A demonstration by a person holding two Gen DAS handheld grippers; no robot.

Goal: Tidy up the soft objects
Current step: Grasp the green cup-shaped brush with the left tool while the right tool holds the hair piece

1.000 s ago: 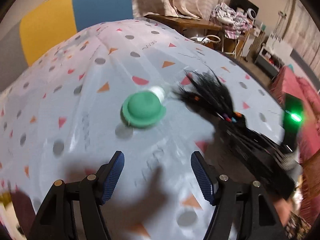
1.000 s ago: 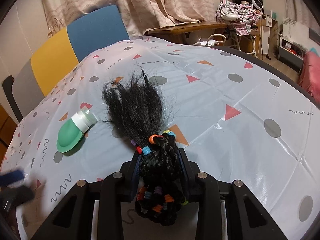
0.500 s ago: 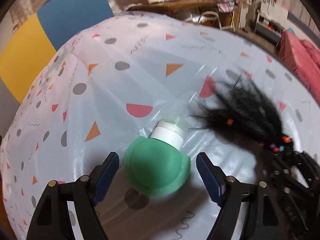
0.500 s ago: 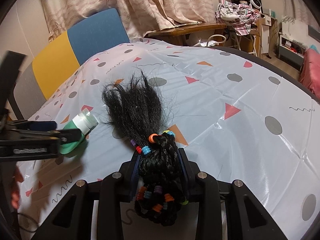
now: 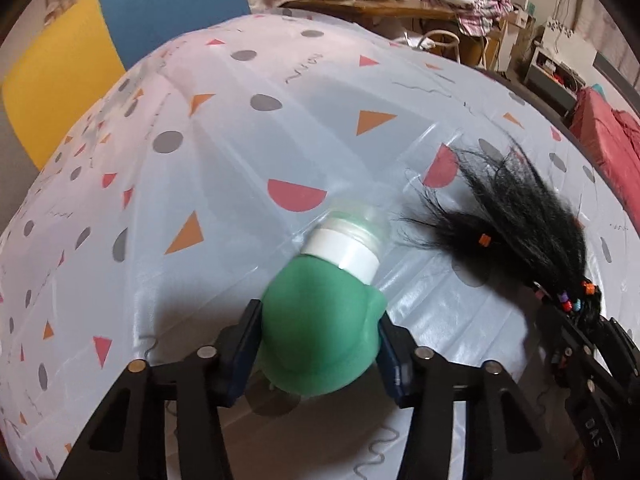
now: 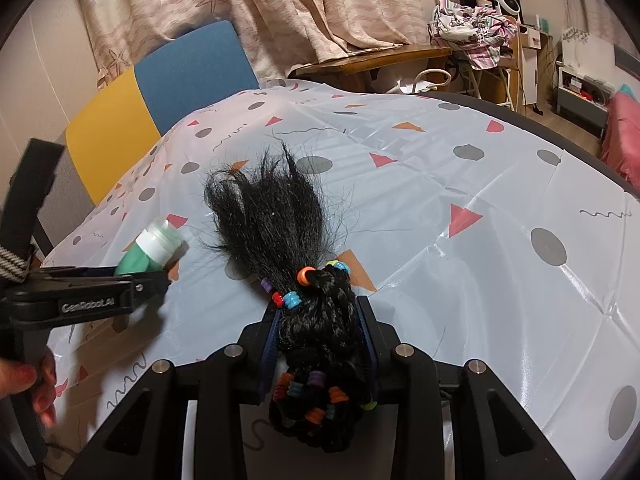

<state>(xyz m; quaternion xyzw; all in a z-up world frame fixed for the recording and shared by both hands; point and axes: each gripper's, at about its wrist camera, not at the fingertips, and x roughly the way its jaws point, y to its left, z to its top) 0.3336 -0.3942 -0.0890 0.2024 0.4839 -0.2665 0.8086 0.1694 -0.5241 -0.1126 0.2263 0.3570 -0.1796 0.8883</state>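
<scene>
Green squeeze bottle (image 5: 320,336) with a white collar and clear cap lies on the desk (image 5: 240,152); what is in it cannot be told. The left gripper (image 5: 320,344) has just closed onto its soft body. Right of the bottle, the right gripper (image 6: 320,344) is clamped on a black beaded hairpiece (image 6: 296,264).

1. One green squeeze bottle (image 5: 320,340) with a white collar and clear cap.
2. One black hairpiece (image 6: 296,264) strung with coloured beads.
3. Two handheld grippers: left gripper (image 5: 320,350), right gripper (image 6: 320,344).
4. One patterned tablecloth (image 6: 480,184).
5. One blue-and-yellow chair (image 6: 160,92).
</scene>
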